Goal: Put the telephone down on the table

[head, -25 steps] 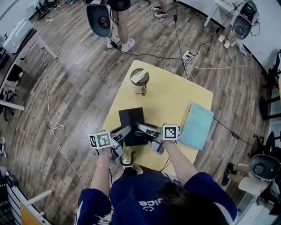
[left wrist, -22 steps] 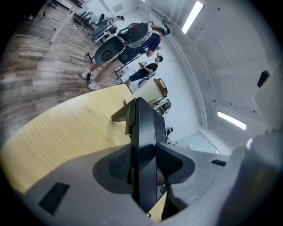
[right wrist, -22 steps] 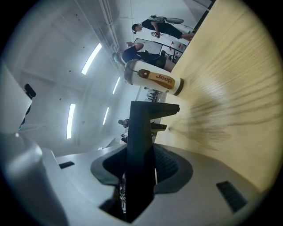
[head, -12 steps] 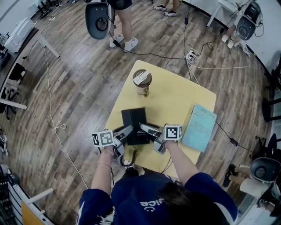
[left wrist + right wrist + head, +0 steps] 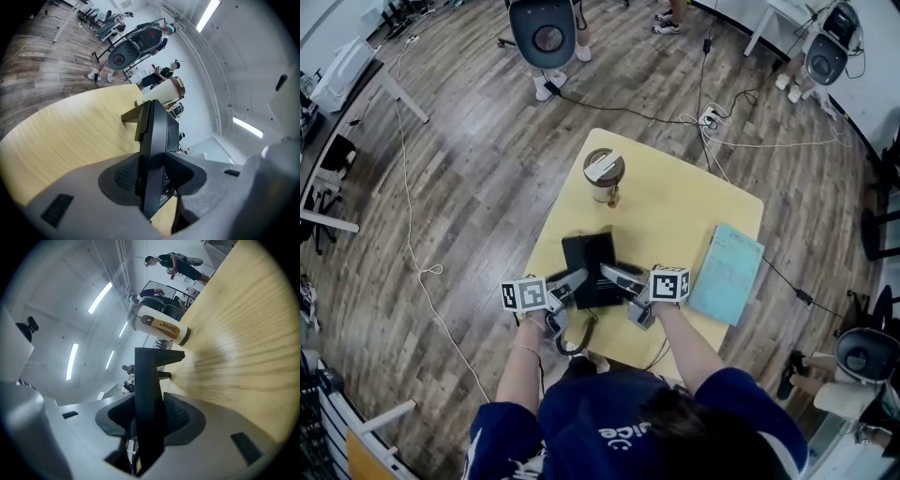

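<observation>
- While both grippers hold it by its near end, the telephone [image 5: 591, 267] sits over the near-left part of the yellow bench [image 5: 675, 216]. It is on the surface or just above it; the head view does not settle which.
- Left gripper [image 5: 572, 282]: the fingers [image 5: 117, 176] are clenched on the telephone's left edge, with the pads pressed to both faces of the thin black panel.
- Right gripper [image 5: 611, 275]: the fingers [image 5: 187, 416] have just been easing open. The telephone's right edge stands between them, and the pads look to be in touch with it.
- Governing relation: the telephone lies directly ahead of both sets of fingers, toward the far side, with its long axis running near to far. The grippers flank it evenly, neither one nearer. In my judgement, what is left is at most a short descent and then release.
- The left gripper view shows a foot of the telephone at the bench surface, apparently touching. The head view cannot show this.
- The right gripper view shows a lidded cup [image 5: 159, 326] beyond the telephone and apart from it. Only the head view shows a teal notebook [image 5: 727, 272] at the right edge, well apart.
</observation>
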Motion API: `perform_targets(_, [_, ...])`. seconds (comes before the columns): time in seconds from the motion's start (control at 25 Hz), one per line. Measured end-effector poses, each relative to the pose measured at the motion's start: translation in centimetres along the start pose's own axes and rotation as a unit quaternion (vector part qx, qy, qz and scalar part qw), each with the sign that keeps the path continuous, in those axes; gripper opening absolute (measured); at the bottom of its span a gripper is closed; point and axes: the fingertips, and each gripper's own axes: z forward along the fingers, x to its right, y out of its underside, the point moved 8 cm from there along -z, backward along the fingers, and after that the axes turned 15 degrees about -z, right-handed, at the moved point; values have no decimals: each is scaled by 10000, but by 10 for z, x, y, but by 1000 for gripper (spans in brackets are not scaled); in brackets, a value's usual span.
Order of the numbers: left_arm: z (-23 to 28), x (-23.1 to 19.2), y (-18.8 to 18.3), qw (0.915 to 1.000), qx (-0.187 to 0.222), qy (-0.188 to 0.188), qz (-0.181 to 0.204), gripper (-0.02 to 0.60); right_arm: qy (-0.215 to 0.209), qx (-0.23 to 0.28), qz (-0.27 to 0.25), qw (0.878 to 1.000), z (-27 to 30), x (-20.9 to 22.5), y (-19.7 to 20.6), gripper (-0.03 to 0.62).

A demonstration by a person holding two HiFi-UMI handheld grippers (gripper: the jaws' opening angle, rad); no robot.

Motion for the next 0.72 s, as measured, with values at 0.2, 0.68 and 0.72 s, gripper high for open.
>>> perform_targets(0.2, [1, 0, 0, 10000, -13, -39, 29, 167, 216, -3, -30, 9998, 0, -1, 1, 192])
perform_targets(0.68, [5, -2, 2, 9999, -36, -100, 50, 167, 1199, -213, 121, 9925, -4, -1, 5, 255])
perform_targets(0.72, [5, -2, 2, 9999, -13, -98, 51, 167, 1262, -229, 69, 9917, -6, -1, 5, 265])
